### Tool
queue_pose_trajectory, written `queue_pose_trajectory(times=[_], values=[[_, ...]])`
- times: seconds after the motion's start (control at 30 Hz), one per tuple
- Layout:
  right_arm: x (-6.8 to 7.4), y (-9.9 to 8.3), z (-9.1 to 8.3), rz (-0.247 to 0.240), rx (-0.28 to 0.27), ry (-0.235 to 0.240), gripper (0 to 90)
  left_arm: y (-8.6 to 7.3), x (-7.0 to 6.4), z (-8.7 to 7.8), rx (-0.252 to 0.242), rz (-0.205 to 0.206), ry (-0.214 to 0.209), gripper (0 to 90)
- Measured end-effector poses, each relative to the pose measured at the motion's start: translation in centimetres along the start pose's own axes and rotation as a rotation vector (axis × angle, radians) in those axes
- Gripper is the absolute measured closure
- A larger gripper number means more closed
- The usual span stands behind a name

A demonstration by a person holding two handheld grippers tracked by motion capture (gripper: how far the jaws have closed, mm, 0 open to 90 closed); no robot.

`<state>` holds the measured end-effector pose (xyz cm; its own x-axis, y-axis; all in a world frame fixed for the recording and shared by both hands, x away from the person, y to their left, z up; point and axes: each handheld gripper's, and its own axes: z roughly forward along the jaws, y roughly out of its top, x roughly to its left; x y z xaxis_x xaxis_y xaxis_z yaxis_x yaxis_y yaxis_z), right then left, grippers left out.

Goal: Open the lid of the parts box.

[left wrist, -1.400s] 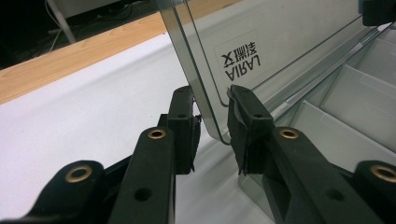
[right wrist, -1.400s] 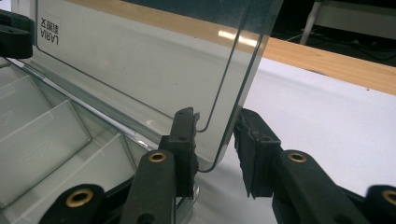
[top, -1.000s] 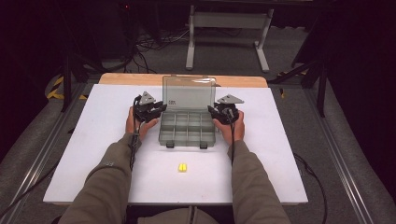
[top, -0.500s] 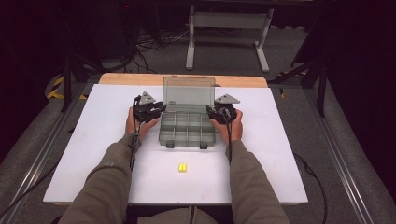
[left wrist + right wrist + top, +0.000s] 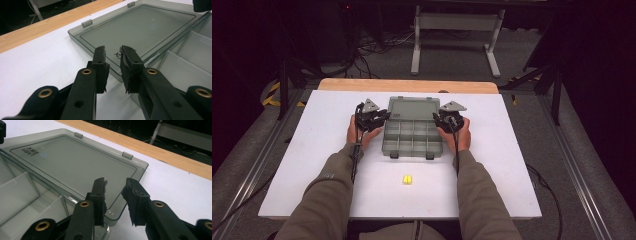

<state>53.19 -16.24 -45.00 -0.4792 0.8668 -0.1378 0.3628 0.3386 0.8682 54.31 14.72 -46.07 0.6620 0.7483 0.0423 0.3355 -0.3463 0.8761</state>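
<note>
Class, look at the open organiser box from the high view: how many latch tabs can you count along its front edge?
2. On the organiser box, one latch tab sits at the front edge's left, the other latch tab at its right. Nothing seems to hide any others.

A white surface (image 5: 312, 165) with a bare wooden strip (image 5: 407, 85) along its far edge stands in a dark room. Beyond it, grey floor (image 5: 452, 55), tangled cables (image 5: 377, 42), and a grey metal stand (image 5: 457, 22).

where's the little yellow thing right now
In the high view, the small yellow object lies on the white table between the person's forearms, nearer the person than the open grey compartment box.
</note>
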Motion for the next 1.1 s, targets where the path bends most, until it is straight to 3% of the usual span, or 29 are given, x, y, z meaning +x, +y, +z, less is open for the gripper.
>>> queue_pose_trajectory(times=[0.23,0.4,0.63,0.77,1.1], values=[[0.1,0.3,-0.2,-0.037,0.008,-0.012,68.9,0.4,-0.1,-0.2,0.017,0.047,0.02,71.7],[0.1,0.8,-1.0,-0.045,-0.015,0.006,69.0,1.2,-0.1,-1.3,0.008,0.095,0.038,69.4],[0.2,1.6,-3.1,-0.093,-0.036,0.055,68.4,2.7,-0.7,-4.3,-0.017,0.196,0.025,67.3],[0.4,1.7,-4.9,-0.106,-0.07,0.096,68.7,2.9,-1.0,-5.9,-0.036,0.212,0.006,66.2],[1.0,1.5,-7.2,-0.133,-0.1,0.144,68.6,2.3,-2.0,-8.3,-0.063,0.264,-0.029,63.4]])
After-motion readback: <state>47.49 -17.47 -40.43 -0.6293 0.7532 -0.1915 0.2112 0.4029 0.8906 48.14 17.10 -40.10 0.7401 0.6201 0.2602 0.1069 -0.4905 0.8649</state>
